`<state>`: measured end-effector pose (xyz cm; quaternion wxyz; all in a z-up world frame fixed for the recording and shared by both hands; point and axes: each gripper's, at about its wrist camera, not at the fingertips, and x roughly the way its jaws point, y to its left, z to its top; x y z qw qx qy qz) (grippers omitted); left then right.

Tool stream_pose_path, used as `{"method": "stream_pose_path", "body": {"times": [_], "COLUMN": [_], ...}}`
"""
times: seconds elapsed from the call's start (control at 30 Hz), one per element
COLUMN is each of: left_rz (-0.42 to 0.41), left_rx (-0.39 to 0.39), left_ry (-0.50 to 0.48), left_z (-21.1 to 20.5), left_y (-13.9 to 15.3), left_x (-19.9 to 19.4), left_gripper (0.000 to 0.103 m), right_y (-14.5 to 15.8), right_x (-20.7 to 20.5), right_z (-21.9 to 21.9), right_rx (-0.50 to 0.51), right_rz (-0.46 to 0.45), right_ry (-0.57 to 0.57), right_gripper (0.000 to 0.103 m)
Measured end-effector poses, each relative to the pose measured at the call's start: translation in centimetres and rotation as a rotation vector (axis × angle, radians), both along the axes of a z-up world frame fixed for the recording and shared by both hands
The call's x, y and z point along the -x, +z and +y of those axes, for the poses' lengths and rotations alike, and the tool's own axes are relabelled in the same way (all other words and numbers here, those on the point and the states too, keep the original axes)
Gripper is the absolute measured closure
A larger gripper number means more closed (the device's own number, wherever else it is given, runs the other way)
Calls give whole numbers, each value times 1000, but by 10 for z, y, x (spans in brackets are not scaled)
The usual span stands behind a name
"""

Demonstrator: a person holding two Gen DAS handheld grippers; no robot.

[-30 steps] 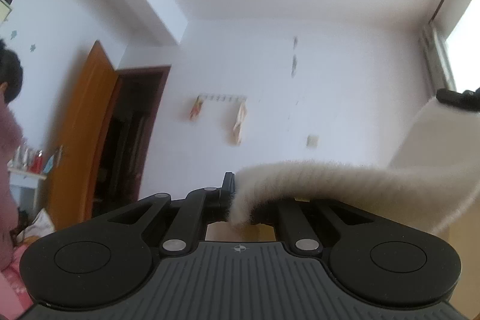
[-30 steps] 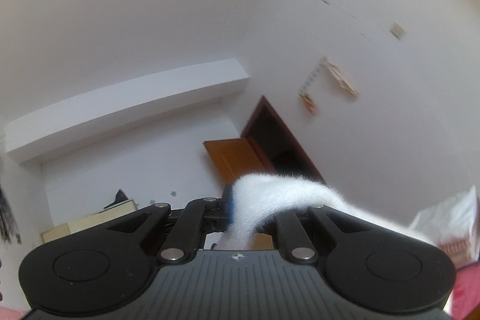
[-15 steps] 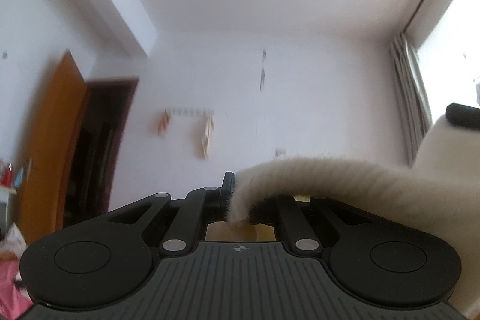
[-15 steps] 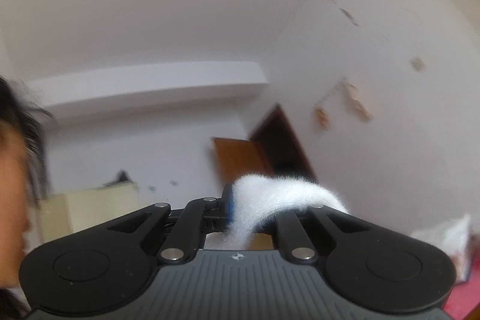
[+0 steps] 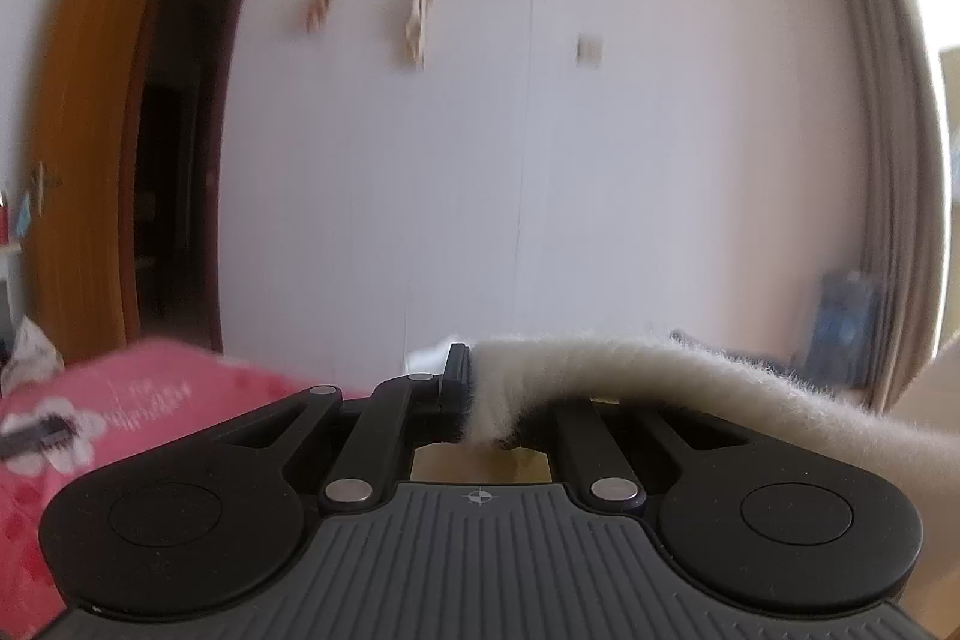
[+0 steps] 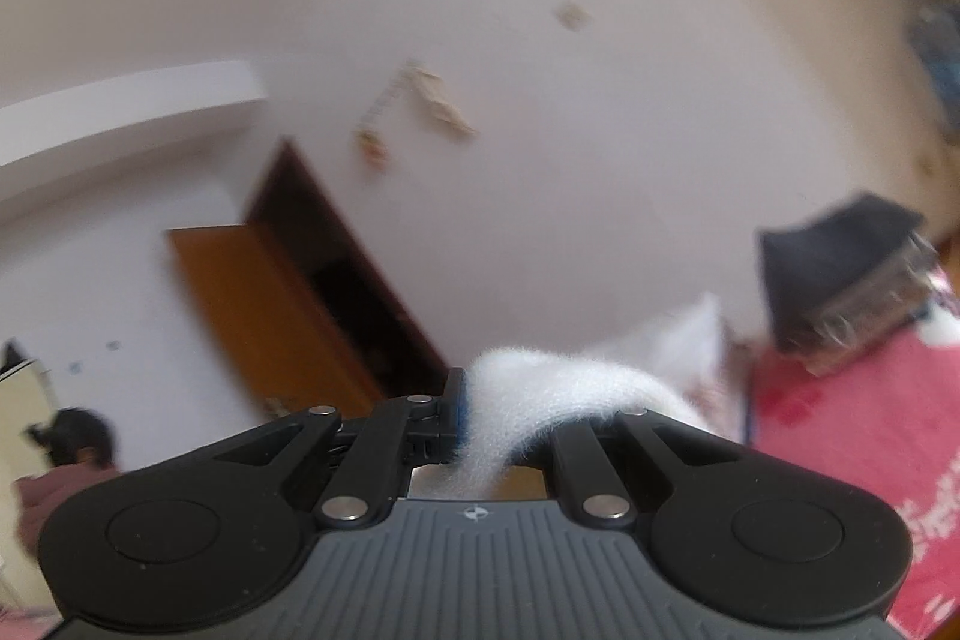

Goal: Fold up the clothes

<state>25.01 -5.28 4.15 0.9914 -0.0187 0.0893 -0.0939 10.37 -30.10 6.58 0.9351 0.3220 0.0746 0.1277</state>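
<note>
Fleece garment (image 5: pixel 660 370) drapes rightward, hiding pink bedspread (image 5: pixel 138 400) beyond.

Cream fleece garment (image 5: pixel 690 376): fuzzy, napped cloth. Black left gripper (image 5: pixel 474 400): matt plastic, ribbed grey housing, shiny metal pins. Orange-brown door (image 5: pixel 84 160), left: smooth wood.

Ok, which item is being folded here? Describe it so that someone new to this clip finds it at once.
Start at the pink floral bedspread low in both views; held above it is a fluffy cream-white fleece garment. The left gripper and the right gripper each pinch an edge of it. It is the only furry, pale fabric clamped between black jaws.
</note>
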Motion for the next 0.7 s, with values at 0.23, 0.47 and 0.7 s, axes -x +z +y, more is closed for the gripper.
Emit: {"method": "stream_pose_path", "body": {"times": [0.23,0.47,0.7], "left_rz": [116,507,577], "left_rx": [-76,-172,-16], "left_ry": [-16,-29,29], "left_z": [-55,-89,-50], "left_y": [-60,-178,-177], "left_x": [-97,-159,-151], "left_gripper": [98,82,35], "right_y": [-94,-226,-275], "right_x": [-101,-194,-214], "right_z": [-52,-69,-83], "right_rx": [-64,-83,-160], "right_rz": [187,474,668], "right_ry": [-70,-104,-28], "right_gripper": [95,88,57]}}
